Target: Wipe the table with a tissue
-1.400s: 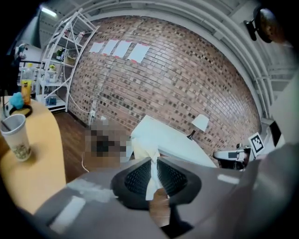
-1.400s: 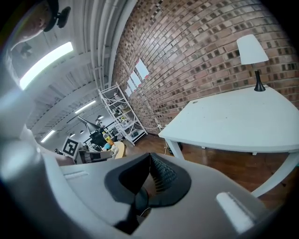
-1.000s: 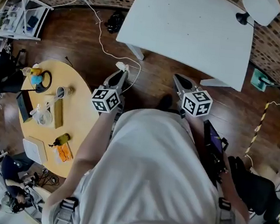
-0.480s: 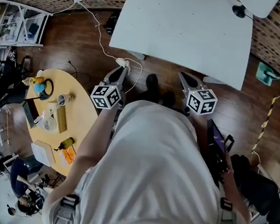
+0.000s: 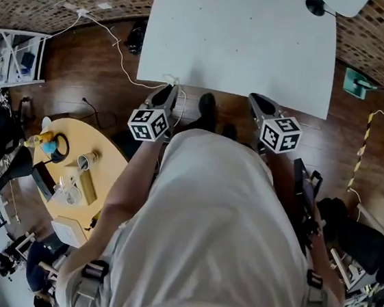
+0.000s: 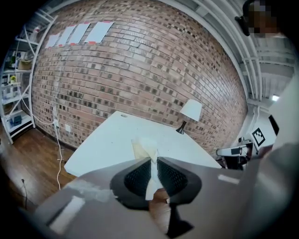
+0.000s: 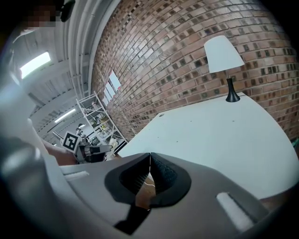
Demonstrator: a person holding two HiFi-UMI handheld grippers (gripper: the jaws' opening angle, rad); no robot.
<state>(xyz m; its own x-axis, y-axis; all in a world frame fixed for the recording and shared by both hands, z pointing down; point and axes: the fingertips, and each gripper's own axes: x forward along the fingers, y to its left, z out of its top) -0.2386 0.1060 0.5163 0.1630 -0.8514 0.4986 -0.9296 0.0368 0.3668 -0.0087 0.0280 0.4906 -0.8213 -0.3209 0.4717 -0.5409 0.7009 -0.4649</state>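
Finding: the left gripper [image 6: 154, 161] has its jaws clamped on a white tissue [image 6: 145, 148]. The tissue is pinched between the ribbed pads, and a crumpled end sticks out forward past the jaw tips, with its length running along the line of the jaws. The right gripper [image 7: 150, 156] has its jaws pressed together with nothing between them. The white table [image 5: 246, 38] lies straight ahead of both grippers and below the line in which they point. In the head view, both gripper tips stand at about its near edge, the left towards the near left corner and the right further along the same edge. The tissue hangs in the air, apart from the tabletop, with no contact visible. The tabletop ahead appears bare except for a lamp [image 6: 190, 111] at the far side. Judgement: wiping has not begun. The left hand carries the tissue and is as near the surface as the right, so the coming move falls to it. That move would be forward and down over the near edge until the protruding end meets the top.
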